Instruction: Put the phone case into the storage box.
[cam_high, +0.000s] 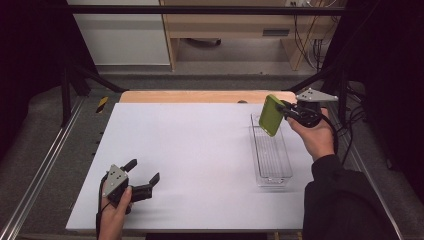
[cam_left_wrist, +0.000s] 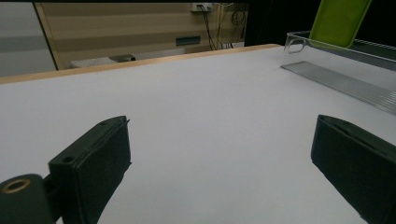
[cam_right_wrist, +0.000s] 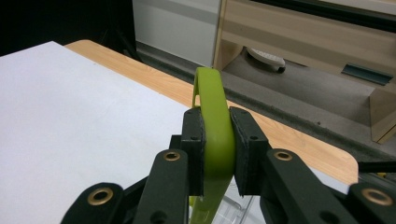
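Lime-green case (cam_high: 272, 115), clear ribbed tray (cam_high: 272, 165), white table (cam_high: 190, 160)

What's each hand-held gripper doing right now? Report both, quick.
Left hand-held gripper: open, holding nothing, low over the white table.
Right hand-held gripper: shut on the green phone case, above the clear tray.

Smooth lime-green plastic phone case (cam_high: 271, 115), clear glossy ribbed plastic tray (cam_high: 272, 172), matt white counter (cam_high: 190, 160) with wood-grain edge, matt black gripper (cam_high: 141, 181) pads.
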